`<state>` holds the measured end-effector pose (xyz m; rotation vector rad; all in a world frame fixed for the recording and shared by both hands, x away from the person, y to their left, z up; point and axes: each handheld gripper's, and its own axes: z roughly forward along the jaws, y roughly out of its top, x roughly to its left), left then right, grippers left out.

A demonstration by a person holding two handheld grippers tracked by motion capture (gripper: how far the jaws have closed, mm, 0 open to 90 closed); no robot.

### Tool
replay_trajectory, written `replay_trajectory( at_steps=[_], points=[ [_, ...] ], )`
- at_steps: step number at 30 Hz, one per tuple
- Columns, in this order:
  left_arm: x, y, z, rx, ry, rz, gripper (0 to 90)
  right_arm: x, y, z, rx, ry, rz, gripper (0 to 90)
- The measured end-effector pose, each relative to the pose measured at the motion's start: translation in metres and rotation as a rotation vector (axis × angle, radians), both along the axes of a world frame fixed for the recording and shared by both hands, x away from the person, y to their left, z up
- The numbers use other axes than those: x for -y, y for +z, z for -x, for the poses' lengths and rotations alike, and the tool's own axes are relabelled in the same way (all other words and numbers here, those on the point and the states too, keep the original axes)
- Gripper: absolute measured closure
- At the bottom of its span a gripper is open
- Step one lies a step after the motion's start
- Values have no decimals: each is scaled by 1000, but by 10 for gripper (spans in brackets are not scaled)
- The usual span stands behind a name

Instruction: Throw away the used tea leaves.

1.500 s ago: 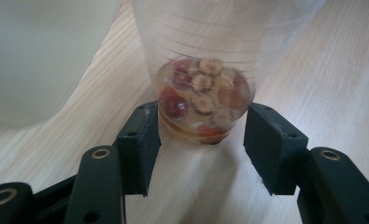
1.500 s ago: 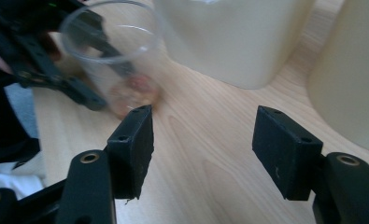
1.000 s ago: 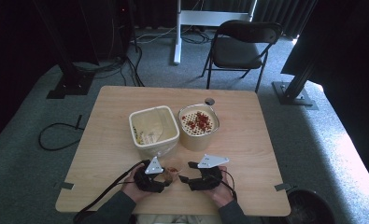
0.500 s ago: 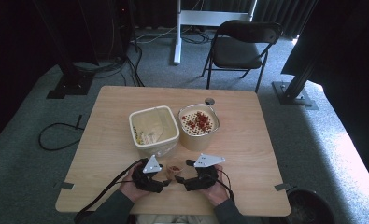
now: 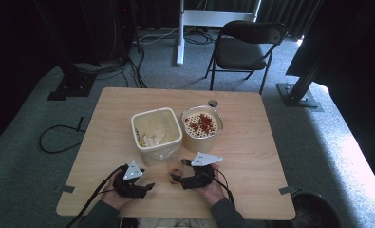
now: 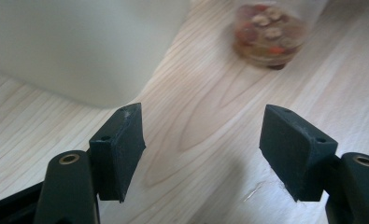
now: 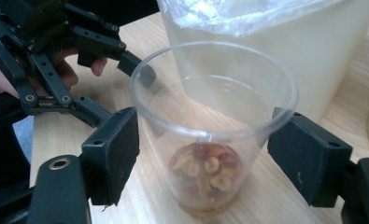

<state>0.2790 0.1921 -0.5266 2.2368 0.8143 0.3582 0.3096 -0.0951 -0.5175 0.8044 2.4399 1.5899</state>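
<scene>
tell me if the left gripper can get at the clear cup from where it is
Probably yes. The left gripper sits open, with bare table between it and the clear cup, though the right gripper already has its jaws around the cup.

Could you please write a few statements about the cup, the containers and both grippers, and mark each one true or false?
1. The clear plastic cup stands upright between the right gripper's jaws. True.
2. The cup is empty. False: pieces of dried fruit lie at its bottom.
3. The left gripper holds the cup. False: its jaws are open with bare table between them.
4. The white bin is lined with a plastic bag. True.
5. The perforated basket holding red pieces sits left of the white bin in the high view. False: it sits to the right.
</scene>
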Motion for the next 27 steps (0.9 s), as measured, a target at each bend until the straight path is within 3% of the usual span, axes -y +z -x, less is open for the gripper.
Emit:
replay_trajectory(
  at_steps=[9, 16, 27],
  points=[
    [-2, -2, -3, 0, 14, -11, 321, -12, -3, -8, 6, -4, -22, 206],
    [-4, -4, -5, -3, 25, -9, 321, -13, -4, -10, 13, -14, -19, 318],
    [-12, -6, -10, -1, 64, -17, 321, 24, 14, -16, 30, -128, -13, 328]
  ],
)
